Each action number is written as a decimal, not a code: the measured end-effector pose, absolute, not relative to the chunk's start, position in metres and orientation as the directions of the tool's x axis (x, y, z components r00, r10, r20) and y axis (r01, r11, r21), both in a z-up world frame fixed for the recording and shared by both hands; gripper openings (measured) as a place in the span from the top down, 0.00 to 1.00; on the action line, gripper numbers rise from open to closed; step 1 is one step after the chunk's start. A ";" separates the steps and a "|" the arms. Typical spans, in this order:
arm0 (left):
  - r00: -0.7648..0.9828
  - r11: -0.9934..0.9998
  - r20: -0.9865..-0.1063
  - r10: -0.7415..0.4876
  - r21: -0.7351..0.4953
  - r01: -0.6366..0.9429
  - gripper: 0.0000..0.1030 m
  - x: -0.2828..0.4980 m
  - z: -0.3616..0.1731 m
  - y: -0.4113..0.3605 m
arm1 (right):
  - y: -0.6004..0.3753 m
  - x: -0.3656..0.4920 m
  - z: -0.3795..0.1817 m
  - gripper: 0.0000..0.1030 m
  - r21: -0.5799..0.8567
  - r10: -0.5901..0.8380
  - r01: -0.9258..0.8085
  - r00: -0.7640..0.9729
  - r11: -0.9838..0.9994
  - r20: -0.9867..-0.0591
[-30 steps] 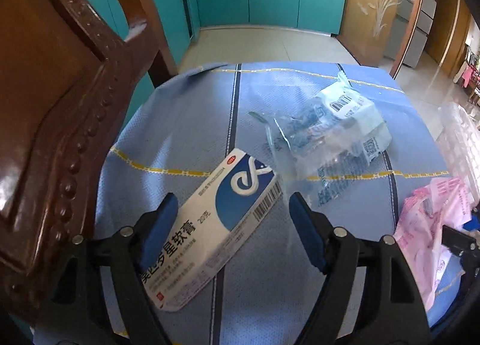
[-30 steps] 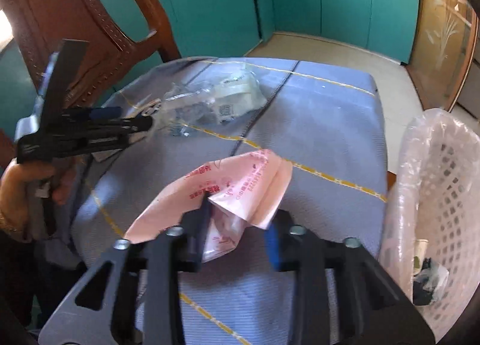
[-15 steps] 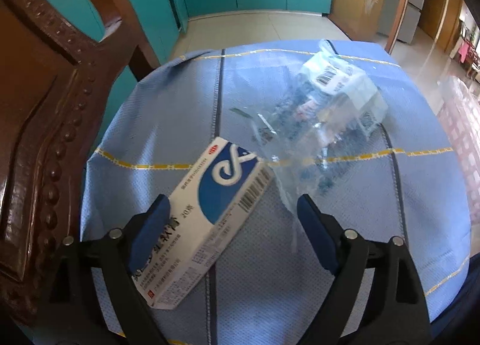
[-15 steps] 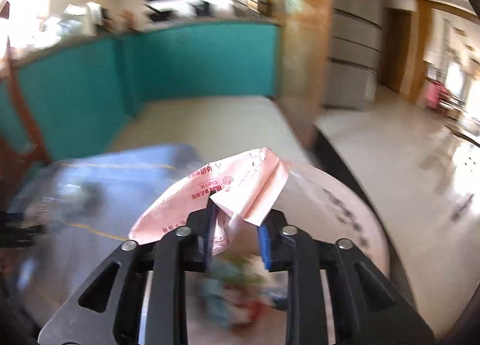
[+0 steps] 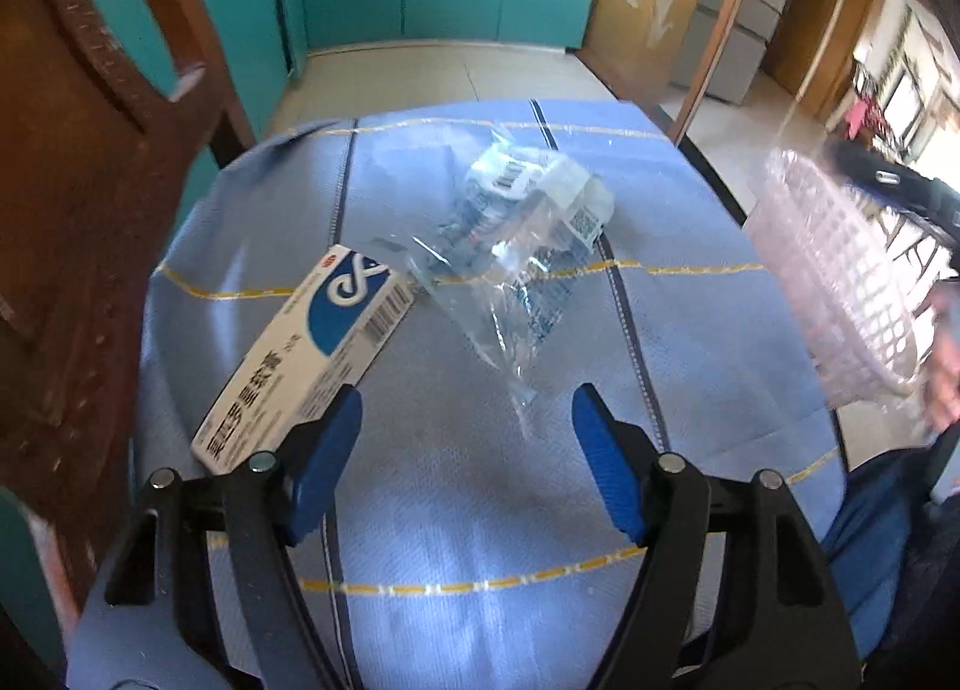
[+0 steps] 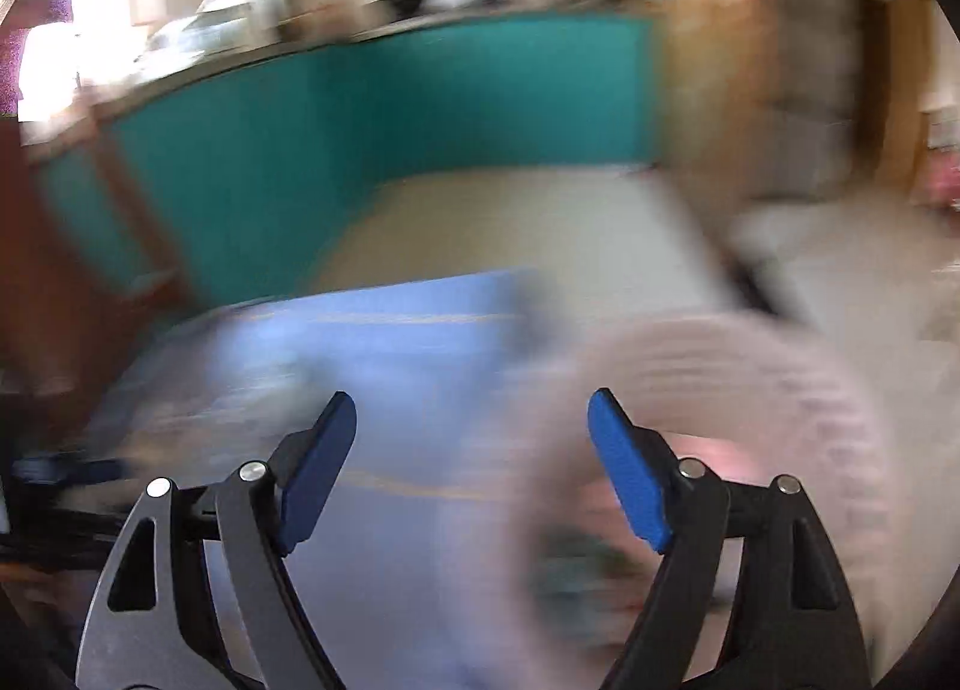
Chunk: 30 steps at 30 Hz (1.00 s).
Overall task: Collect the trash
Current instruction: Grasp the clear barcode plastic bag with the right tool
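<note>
2 pieces of trash lie on the blue-clothed table. A white and blue carton sits near the left edge, lying flat and slanted, its near end just beside the left finger of the left gripper. A crumpled clear plastic bag with printed labels rests around the middle of the table, one corner touching or nearly touching the far end of the carton.

The left gripper hangs above the near part of the table with its jaws spread wide and nothing between them. The right gripper is likewise spread and empty; its view is badly blurred, showing only the pale basket below and to the right. In the left view that basket stands off the right edge of the table.

The carton looks light and stiff, though thin card would crush under a hard squeeze; closing across its narrow width near the middle should keep it level. The bag is probably almost weightless, limp and slick, so a pinch on a bunched fold would likely hold better than on a single loose film edge, which could slip out.
</note>
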State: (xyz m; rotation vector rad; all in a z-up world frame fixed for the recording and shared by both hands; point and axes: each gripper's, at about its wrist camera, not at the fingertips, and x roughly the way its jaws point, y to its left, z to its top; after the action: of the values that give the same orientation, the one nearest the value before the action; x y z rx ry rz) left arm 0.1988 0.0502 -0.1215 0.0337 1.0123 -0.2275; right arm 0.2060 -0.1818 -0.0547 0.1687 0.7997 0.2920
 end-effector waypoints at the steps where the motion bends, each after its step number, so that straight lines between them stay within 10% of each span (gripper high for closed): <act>1: 0.513 0.978 -0.841 -0.170 -0.080 0.194 0.28 0.196 -0.119 0.051 | -0.160 0.221 -0.063 0.24 0.280 0.360 -0.226 0.616 0.933 -0.700; 10: 0.531 0.984 -0.836 -0.138 -0.053 0.172 0.24 0.172 -0.109 0.059 | -0.075 0.307 -0.146 0.25 0.256 0.329 -0.215 0.467 0.943 -0.821; 16: 0.544 0.990 -0.833 -0.100 -0.028 0.139 0.24 0.183 -0.108 0.067 | -0.082 0.300 -0.144 0.85 0.340 0.419 -0.250 0.444 0.907 -0.792; 30: 0.450 0.948 -0.893 -0.021 0.124 0.292 0.16 0.255 -0.126 0.061 | -0.186 0.251 -0.098 0.87 0.374 0.455 -0.260 0.555 0.890 -0.696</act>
State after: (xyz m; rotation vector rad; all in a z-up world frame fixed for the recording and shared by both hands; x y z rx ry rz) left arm 0.2554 0.0608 -0.1264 0.2769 1.0905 -0.1967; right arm 0.2515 -0.1865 -0.0983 0.2397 0.8874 0.4269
